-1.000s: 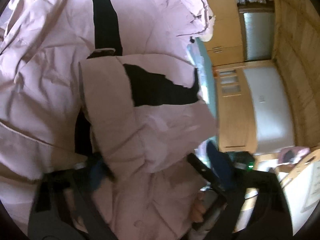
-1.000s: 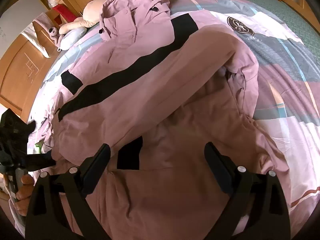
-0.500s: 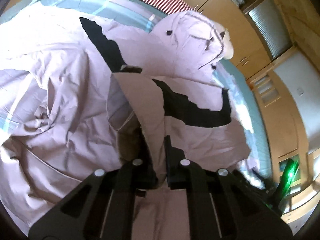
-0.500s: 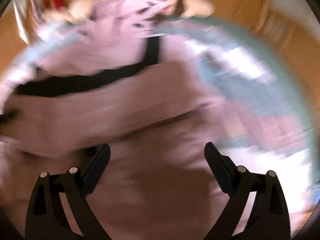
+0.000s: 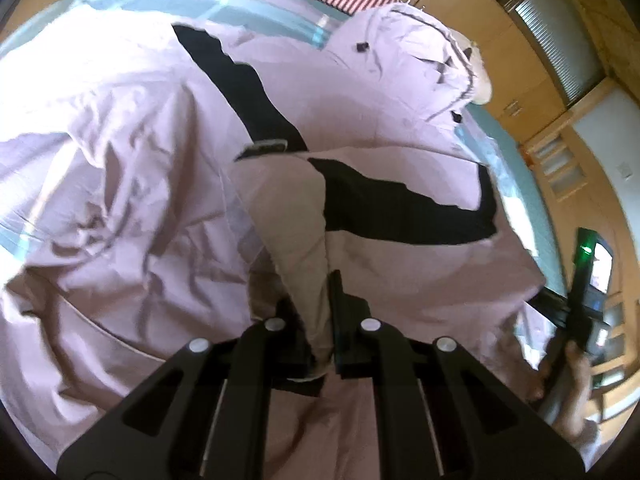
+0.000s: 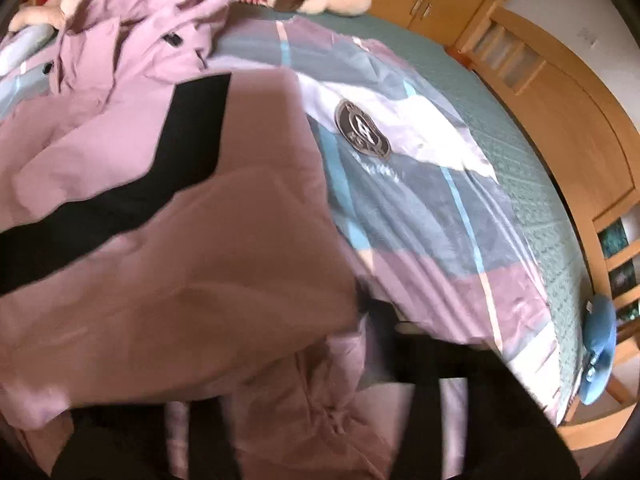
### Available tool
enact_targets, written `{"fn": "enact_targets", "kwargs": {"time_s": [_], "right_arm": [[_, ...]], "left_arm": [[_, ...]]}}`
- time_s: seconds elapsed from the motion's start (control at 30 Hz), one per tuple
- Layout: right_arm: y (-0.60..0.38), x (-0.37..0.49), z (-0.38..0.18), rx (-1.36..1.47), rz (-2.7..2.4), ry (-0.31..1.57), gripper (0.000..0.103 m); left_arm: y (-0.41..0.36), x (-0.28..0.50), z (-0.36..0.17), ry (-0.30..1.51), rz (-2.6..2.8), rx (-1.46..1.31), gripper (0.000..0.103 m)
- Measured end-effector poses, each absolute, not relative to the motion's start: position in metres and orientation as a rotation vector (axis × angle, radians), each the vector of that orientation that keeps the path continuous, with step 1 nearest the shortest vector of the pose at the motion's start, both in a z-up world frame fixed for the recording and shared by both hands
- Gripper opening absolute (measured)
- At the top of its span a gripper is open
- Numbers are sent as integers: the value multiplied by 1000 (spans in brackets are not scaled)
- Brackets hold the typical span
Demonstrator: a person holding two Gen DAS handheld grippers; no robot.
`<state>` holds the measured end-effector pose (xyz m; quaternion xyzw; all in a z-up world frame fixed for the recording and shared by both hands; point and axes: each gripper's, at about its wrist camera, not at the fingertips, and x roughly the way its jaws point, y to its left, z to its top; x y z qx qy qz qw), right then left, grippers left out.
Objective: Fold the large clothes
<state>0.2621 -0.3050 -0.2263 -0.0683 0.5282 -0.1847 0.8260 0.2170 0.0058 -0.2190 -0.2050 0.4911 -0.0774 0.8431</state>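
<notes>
Pink with black stripes, the jacket [image 5: 132, 168] sprawls across the patchwork bedspread [image 6: 432, 208], a fold of it pinched between the closed jaws of the left gripper [image 5: 320, 320], while the right gripper [image 6: 320, 420], blurred under fabric, cannot be read.

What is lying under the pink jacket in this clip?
The pink jacket lies on a patchwork bedspread with a round badge, visible beside it. Whatever is directly beneath the jacket is hidden.
</notes>
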Motion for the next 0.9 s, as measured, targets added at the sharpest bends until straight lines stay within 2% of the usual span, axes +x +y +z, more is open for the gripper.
{"fn": "enact_targets", "kwargs": {"time_s": [0.03,0.2,0.27,0.4,0.57,0.6,0.63,0.67,0.7,0.73,0.77,0.8,0.9], "right_arm": [[-302,259,-227,-162,-383,1116,27],[-286,228,-229,-259,-353,1093,21],[-293,220,-229,-245,-350,1104,15],[-344,210,-239,-185,-554,1165,14],[-406,178,-228,191,-530,1156,17],[-406,171,-220,239,-483,1134,25],[-402,165,-205,280,-404,1103,42],[-396,162,-194,297,-333,1080,55],[-385,155,-179,291,-245,1046,82],[-376,151,-172,265,-215,1033,93],[-366,146,-171,198,-203,1050,93],[-362,145,-179,135,-208,1104,92],[-365,127,-225,40,-234,1304,90]], "left_arm": [[4,217,-217,1024,-134,-407,7],[-1,228,-214,995,-61,-353,7],[1,236,-213,984,-40,-346,7],[13,252,-210,968,6,-339,10],[26,252,-211,972,15,-357,12],[24,250,-206,963,7,-353,12],[21,246,-195,944,-4,-336,13],[17,241,-185,923,-6,-313,20],[11,235,-171,887,-1,-278,26],[8,231,-163,862,2,-257,32],[3,224,-153,825,14,-225,51],[-4,215,-141,773,32,-178,59],[-17,202,-125,723,46,-86,60]]}}
